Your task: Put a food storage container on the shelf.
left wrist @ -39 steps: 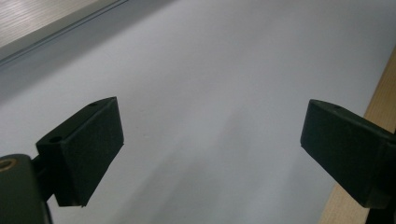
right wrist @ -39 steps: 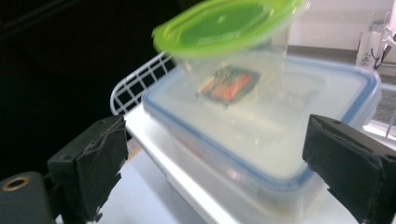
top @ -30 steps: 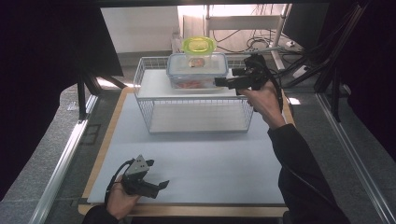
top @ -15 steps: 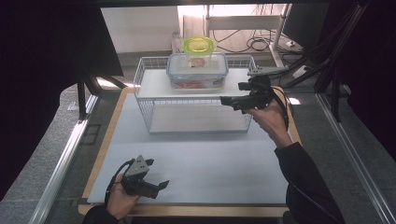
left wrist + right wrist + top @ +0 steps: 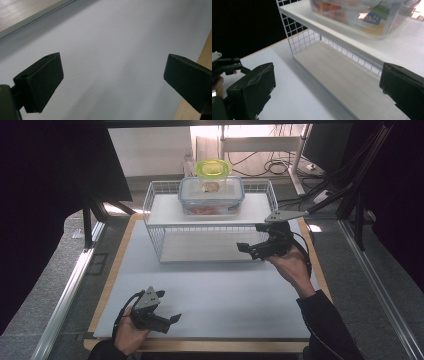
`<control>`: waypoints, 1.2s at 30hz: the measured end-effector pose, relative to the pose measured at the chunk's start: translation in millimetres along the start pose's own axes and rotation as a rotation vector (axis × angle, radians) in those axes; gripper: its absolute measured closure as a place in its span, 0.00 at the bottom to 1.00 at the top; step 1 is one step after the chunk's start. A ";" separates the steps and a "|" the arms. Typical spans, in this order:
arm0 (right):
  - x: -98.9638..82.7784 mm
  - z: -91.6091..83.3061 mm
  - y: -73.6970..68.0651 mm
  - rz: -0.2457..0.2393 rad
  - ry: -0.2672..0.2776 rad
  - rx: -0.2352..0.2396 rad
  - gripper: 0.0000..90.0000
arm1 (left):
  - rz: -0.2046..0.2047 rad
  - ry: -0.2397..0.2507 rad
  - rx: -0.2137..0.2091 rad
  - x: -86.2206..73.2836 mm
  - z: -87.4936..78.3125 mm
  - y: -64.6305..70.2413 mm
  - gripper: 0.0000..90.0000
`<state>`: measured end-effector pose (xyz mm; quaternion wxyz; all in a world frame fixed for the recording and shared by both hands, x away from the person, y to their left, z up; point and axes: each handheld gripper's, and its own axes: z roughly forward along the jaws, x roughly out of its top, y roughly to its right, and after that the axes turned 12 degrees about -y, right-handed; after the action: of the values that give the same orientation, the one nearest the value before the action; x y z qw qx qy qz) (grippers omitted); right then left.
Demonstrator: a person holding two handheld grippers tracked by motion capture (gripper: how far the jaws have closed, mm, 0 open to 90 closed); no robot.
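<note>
A white mat [image 5: 210, 295] covers a wooden table, with a white wire shelf rack [image 5: 160, 227] at upper centre. On its top shelf sits a clear food container [image 5: 211, 195] with a green-lidded tub [image 5: 213, 168] stacked on it. The right gripper [image 5: 250, 249], centre right, hangs wide open and empty below that shelf. The left gripper [image 5: 167, 320], lower left, rests open and empty. The stacking looks finished.

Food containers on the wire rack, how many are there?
2. A clear lidded box stands on the rack's upper shelf, and a small green-lidded tub sits on top of it. The lower shelf holds none that I can see.
</note>
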<state>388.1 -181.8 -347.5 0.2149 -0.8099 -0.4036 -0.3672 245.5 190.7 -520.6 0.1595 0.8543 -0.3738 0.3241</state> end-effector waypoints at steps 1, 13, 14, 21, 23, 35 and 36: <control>-2.3 -0.1 -0.9 -0.002 -0.001 0.000 0.00 | 0.000 0.000 0.000 0.0 0.0 0.1 0.03; -25.3 0.3 -13.5 -0.028 -0.023 -0.017 0.00 | 0.007 -0.001 -0.004 0.1 0.5 0.8 0.03; -26.8 0.7 -14.1 -0.031 -0.024 -0.018 0.00 | 0.009 -0.001 -0.004 0.1 0.4 0.9 0.03; -34.9 4.0 -16.1 -0.028 -0.034 -0.022 0.00 | 0.010 -0.001 -0.004 0.2 0.4 1.4 0.03; -39.1 4.1 -16.2 -0.023 -0.025 -0.028 0.00 | 0.010 -0.002 -0.007 0.2 0.6 1.2 0.03; -53.8 5.3 -22.6 -0.028 -0.032 -0.070 0.00 | 0.014 -0.004 -0.009 0.3 0.9 1.8 0.03; -53.8 5.3 -22.6 -0.028 -0.032 -0.070 0.00 | 0.015 -0.004 -0.008 0.2 0.9 1.7 0.03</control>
<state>350.2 -192.0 -391.0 0.1748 -0.8172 -0.4050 -0.3710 244.7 189.0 -521.0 0.1597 0.8514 -0.3819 0.3222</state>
